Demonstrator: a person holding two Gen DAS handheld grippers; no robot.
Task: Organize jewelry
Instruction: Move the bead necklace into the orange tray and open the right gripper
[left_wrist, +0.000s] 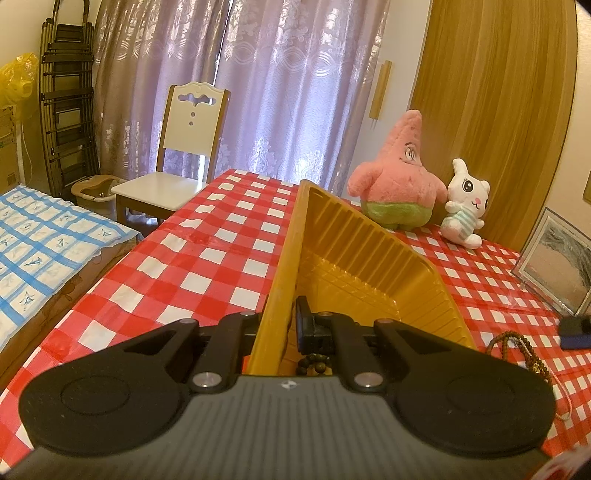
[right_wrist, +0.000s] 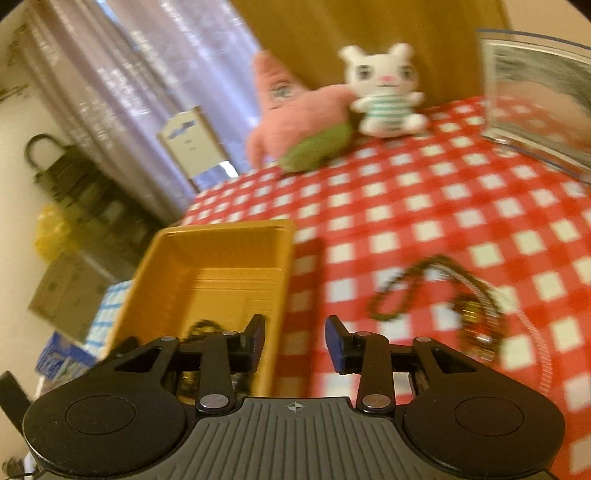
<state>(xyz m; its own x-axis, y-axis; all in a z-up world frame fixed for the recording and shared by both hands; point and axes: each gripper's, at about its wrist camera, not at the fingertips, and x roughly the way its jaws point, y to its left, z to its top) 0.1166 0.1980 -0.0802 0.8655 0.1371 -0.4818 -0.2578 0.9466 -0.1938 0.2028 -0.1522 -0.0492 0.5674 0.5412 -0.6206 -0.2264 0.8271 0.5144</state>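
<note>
The left gripper (left_wrist: 275, 328) held the yellow tray (left_wrist: 354, 236) by its rim with jaws pinched, while the right gripper (right_wrist: 294, 341), jaws apart and empty, needed to reach the beaded necklace (right_wrist: 436, 291) lying on the counter (right_wrist: 424, 199) beside the tray.

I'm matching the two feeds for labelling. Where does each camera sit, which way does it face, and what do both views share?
Left wrist: on the left gripper, facing across the table toward the curtain; its fingers are shut on the wall of the yellow tray.
Right wrist: on the right gripper, tilted and blurred, facing the necklace; fingers open, empty.
Shared: tray, table, necklace, both plush toys, chair.
</note>
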